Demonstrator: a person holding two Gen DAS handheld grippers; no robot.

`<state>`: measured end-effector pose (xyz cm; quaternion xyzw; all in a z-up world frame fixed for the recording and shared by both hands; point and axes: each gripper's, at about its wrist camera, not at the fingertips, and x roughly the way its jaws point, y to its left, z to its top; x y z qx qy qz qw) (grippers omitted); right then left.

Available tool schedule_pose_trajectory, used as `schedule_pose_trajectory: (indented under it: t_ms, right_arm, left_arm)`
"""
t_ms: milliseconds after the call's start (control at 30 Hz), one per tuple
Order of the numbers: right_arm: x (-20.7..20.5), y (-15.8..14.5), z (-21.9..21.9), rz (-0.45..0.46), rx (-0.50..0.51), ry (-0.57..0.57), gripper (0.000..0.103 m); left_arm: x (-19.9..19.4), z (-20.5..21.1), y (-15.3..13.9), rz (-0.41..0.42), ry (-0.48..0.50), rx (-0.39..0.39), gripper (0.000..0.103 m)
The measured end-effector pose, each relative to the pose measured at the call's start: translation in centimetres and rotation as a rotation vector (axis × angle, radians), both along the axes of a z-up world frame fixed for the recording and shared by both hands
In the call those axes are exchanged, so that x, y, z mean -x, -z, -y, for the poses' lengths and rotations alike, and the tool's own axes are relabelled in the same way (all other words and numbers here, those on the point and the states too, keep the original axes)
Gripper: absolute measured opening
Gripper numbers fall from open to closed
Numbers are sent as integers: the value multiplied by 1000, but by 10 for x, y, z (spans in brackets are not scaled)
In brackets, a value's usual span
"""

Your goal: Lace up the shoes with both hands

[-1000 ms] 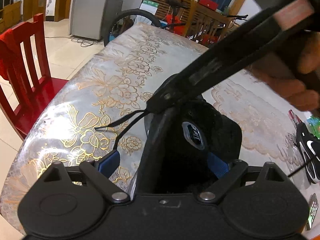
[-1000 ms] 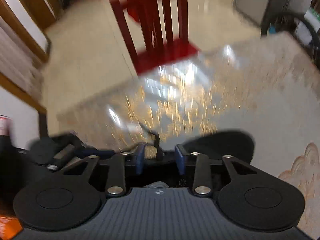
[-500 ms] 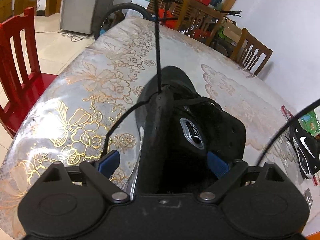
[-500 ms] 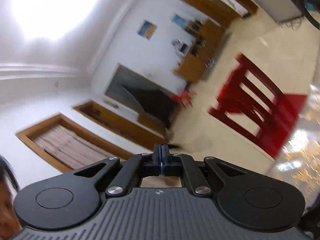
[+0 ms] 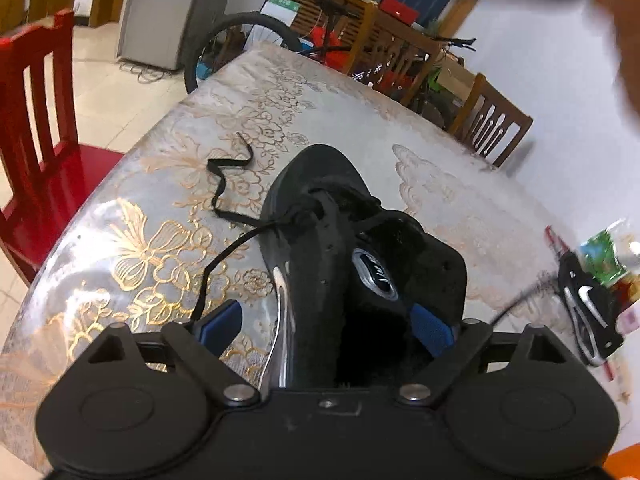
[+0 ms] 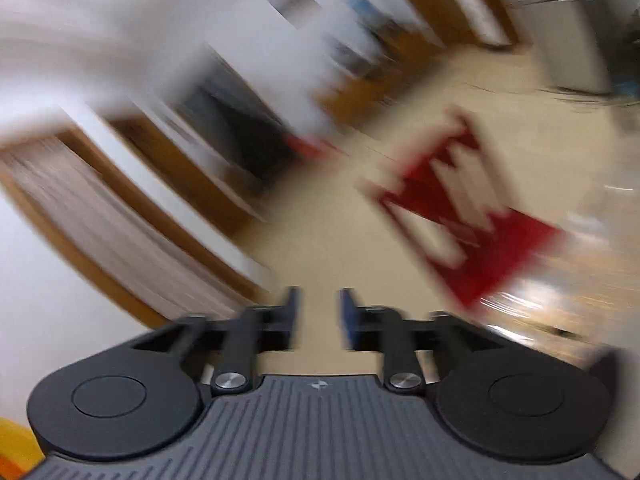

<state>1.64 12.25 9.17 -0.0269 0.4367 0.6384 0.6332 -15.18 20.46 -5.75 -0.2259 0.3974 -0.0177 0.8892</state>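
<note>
A black shoe [image 5: 332,216] lies on the flowered tablecloth [image 5: 320,92], heel towards me, toe pointing away. My left gripper [image 5: 324,322] straddles its heel; the jaws are closing a little. The left pad [image 5: 218,322] stands apart from the shoe's side and the right pad [image 5: 430,322] sits at the collar. One end of the black lace [image 5: 218,184] lies loose and wavy on the cloth left of the shoe. My right gripper [image 6: 320,316] is up in the air in a blurred view, its jaws opening with nothing between them.
A second black shoe [image 5: 588,316] with a white mark lies at the table's right edge among small packets. A red chair [image 5: 40,140] stands left of the table, a wooden chair [image 5: 492,120] at the far side. A blurred hand [image 5: 624,40] is at top right.
The right gripper took the lace at the shoe's eyelets, shut on it and pulled it up taut. Now it has opened and the lace has dropped onto the cloth. The left gripper stayed put.
</note>
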Motion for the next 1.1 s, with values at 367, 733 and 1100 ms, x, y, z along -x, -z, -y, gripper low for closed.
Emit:
schedule_pose_trajectory:
  t_ms: [367, 733, 1100]
  right_arm:
    - [34, 105, -44, 463, 501, -202, 5]
    - [-47, 70, 16, -479, -183, 13, 5]
    - [15, 49, 55, -156, -89, -329, 7]
  left_arm:
    - [-10, 27, 11, -45, 11, -138, 91]
    - [-20, 19, 26, -105, 27, -171, 83]
    - [82, -6, -14, -21, -68, -97, 81]
